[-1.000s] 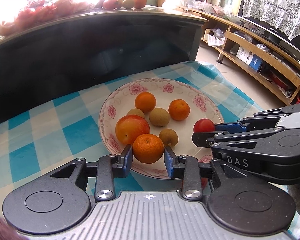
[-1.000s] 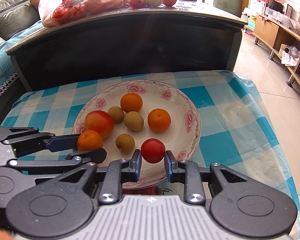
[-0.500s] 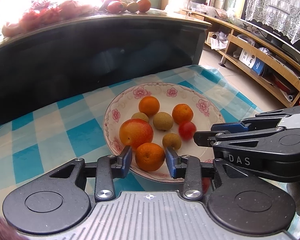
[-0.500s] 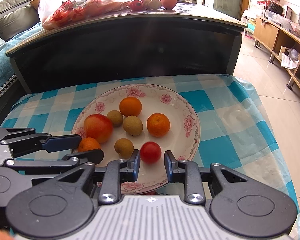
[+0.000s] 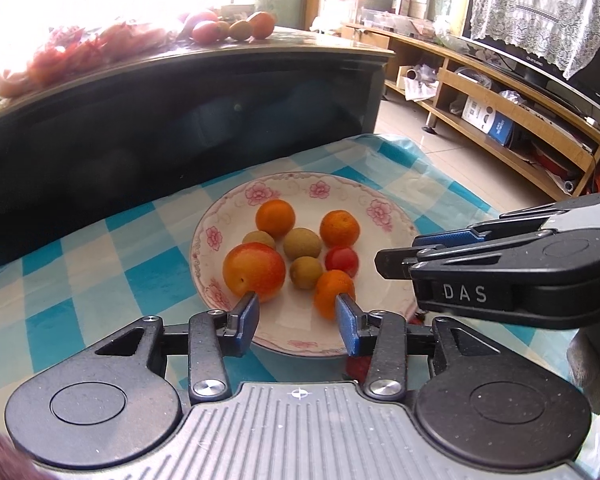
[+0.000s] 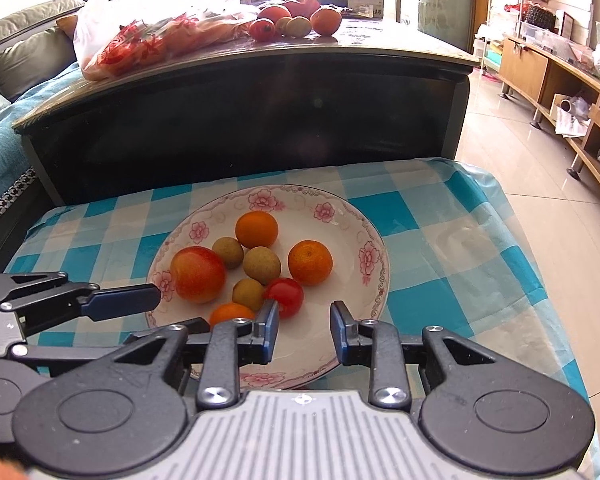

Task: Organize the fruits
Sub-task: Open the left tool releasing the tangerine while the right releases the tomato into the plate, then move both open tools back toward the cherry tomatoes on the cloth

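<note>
On the low table (image 6: 460,248) with its blue-and-white checked cloth sits the white floral-rimmed plate (image 6: 364,236), and all the nearby fruit lies on it: one large red-orange apple-like fruit (image 5: 254,266), three orange mandarins, three small brown-green round fruits and a small red tomato (image 6: 285,296). Beyond it, on the dark raised counter (image 6: 260,92), we see a red-printed plastic bag (image 6: 152,36) and a few more fruits (image 6: 296,22).

We hold our left gripper (image 5: 298,320) low over the plate's near rim, its blue-padded fingers spread wide with nothing between them. The nearest mandarin (image 5: 332,292) rests on the plate just ahead of the right-hand finger, partly hidden by its tip; we cannot tell if they touch. The large red-orange fruit sits just beyond the left-hand finger.

Our right gripper (image 6: 305,334) is likewise parted and empty, hovering over the near right of the plate. The tomato lies just ahead of its left-hand finger, pressed close to a brown-green fruit (image 6: 249,294) and near a mandarin (image 6: 310,262).

Both fruits look set down, so we judge the step in hand is to clear out. To do it well we should draw both grippers straight back and up, fingers kept apart, so no tip nudges these round fruits and sets them rolling toward the rim.
</note>
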Demonstrator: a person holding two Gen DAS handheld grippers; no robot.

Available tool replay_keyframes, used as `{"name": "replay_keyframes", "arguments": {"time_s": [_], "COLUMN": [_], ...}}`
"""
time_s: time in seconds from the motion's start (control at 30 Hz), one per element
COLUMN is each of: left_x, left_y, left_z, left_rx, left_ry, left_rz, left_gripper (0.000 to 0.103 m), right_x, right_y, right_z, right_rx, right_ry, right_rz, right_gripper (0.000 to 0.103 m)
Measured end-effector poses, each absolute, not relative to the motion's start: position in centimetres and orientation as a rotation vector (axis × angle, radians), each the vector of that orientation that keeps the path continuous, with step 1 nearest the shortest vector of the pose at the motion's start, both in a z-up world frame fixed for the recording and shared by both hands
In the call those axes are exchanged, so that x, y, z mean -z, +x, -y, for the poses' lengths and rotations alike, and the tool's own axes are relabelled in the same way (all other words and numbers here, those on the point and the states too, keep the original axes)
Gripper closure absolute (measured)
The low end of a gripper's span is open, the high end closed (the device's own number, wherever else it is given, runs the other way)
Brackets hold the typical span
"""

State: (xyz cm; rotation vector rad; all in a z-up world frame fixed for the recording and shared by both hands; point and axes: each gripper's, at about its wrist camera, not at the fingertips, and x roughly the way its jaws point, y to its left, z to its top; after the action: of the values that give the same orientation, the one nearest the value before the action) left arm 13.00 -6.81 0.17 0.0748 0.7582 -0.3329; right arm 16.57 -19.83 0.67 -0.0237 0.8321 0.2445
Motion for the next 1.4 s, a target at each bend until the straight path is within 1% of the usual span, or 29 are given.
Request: {"name": "replay_keyframes", "arguments": {"time_s": [0.53,0.63,0.77,1.4], "left_x": [0.2,0.6,1.4,2.9], "left_y": [9.7,9.2,9.0,9.5], "left_z": [8.3,8.3,8.5,7.7], "left_rx": [0.434,0.45,0.46,0.464], "left_ry": [0.136,0.14,0.155,0.132], "left_rz": [-0.785,-0.802,-0.826,-0.881], "left_gripper": [0.05,0.049,0.048,0.046], "right_x": [-0.5,-0.1,0.9,3.2], "right_y": [13.0,12.3,11.8,15.1], "right_z": [22.8,22.8,22.6,20.6], "right_rx": [-0.219,-0.256,-0.309,-0.422], "right_ry": [-0.02,-0.046,-0.077,-0.115], "right_rz": [-0.866,-0.875,-0.888,-0.902], "right_gripper": [0.07,0.066,0.064,0.061]}}
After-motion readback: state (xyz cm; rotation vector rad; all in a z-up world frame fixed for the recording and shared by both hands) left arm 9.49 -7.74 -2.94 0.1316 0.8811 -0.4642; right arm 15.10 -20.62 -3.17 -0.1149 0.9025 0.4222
